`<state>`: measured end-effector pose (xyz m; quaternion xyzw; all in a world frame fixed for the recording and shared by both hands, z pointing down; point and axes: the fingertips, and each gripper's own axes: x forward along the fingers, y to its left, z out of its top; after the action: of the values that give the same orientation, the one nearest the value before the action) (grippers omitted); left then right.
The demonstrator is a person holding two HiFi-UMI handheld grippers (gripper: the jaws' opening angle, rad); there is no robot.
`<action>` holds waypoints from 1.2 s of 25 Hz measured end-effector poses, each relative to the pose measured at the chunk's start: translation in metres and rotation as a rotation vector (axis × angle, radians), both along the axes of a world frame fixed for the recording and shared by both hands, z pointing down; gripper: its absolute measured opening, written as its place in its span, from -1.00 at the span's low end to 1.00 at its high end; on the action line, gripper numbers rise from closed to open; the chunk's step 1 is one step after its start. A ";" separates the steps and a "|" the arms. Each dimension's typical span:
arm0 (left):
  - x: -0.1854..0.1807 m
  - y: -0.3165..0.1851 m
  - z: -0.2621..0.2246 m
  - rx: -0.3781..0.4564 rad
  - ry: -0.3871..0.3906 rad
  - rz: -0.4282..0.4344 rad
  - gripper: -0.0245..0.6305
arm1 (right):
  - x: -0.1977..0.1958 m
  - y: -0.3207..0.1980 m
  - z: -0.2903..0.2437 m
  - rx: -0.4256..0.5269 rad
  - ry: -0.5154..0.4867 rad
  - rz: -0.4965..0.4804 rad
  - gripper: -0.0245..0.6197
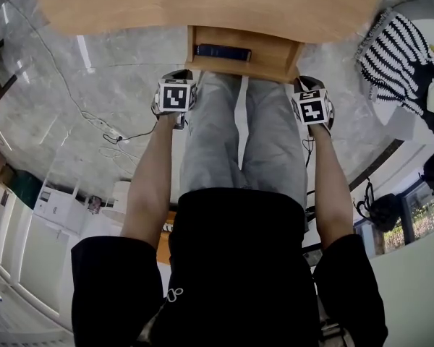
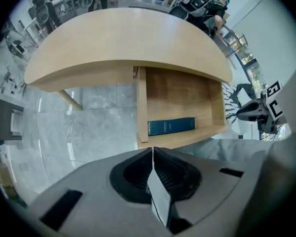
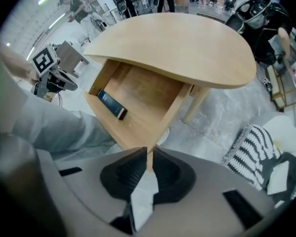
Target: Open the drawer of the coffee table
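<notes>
The wooden coffee table (image 1: 202, 2) has its drawer (image 1: 239, 69) pulled out toward me, with a dark blue book (image 1: 223, 51) lying inside. My left gripper (image 1: 175, 98) hangs off the drawer's left front corner, pointing down. In the left gripper view its jaws (image 2: 153, 151) are shut with nothing between them, above the drawer (image 2: 182, 90) and the book (image 2: 170, 126). My right gripper (image 1: 312, 108) is by the right front corner. Its jaws (image 3: 149, 154) are shut to a hairline slit, over the drawer's (image 3: 143, 95) near corner, and nothing is plainly gripped.
The person's legs in grey trousers (image 1: 239, 136) stand between the grippers, right in front of the drawer. A black-and-white striped cushion (image 1: 394, 45) lies on the floor at the right. A power strip with cables (image 1: 112, 131) lies on the marble floor at the left.
</notes>
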<state>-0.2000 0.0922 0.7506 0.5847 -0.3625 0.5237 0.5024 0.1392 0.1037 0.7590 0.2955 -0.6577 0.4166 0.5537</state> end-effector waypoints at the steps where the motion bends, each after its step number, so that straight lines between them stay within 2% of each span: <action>1: 0.002 -0.004 -0.006 0.003 0.015 -0.014 -0.88 | -0.002 -0.005 -0.005 0.009 -0.002 0.012 -0.82; 5: 0.015 -0.024 -0.031 0.039 0.067 -0.039 -0.90 | -0.012 -0.025 -0.029 0.042 -0.014 0.068 -0.84; 14: 0.051 -0.088 -0.102 0.167 0.142 -0.024 -0.90 | -0.027 -0.071 -0.089 0.121 -0.079 0.178 -0.87; 26: 0.090 -0.162 -0.203 0.335 0.273 -0.142 -0.90 | -0.031 -0.147 -0.179 0.262 -0.230 0.349 -0.87; 30: 0.100 -0.180 -0.232 0.400 0.300 -0.138 -0.90 | -0.034 -0.165 -0.209 0.316 -0.259 0.363 -0.87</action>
<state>-0.1001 -0.0882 0.5184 0.7173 -0.4195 0.3136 0.4595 0.1050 -0.0614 0.5496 0.4354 -0.7162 0.4355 0.3284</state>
